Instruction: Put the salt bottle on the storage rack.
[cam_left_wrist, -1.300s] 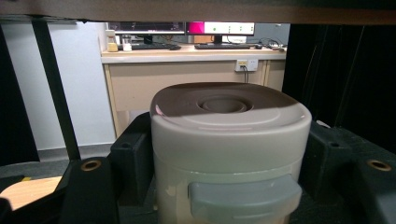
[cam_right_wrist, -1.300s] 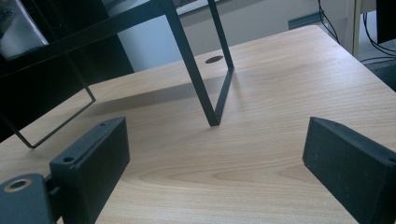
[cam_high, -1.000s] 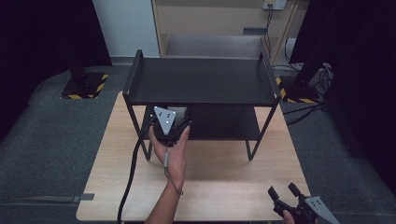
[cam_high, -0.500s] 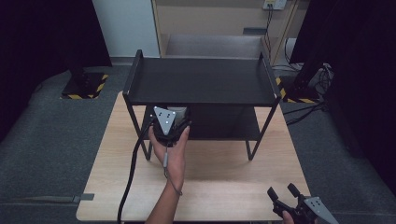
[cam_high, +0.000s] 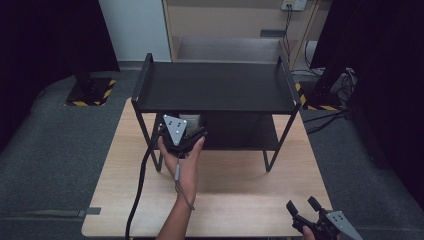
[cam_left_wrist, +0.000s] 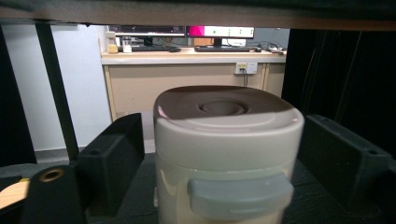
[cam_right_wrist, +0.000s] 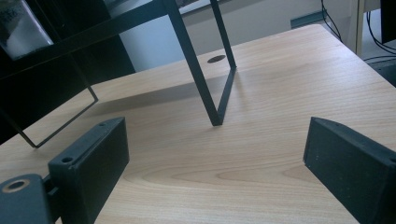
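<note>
Beige plastic container, lidded with a grey front latch, stands on the lower tier of the black shelf rack, directly between the jaws of my left hand-held gripper. Jaws sit wide on either side; a gap shows on the left, contact on the right I cannot tell. I judge this a side approach, forced low by the upper tier overhead. My right hand-held gripper hangs wide and empty above the wooden desk, rack leg ahead, parked clear of the work.
</note>
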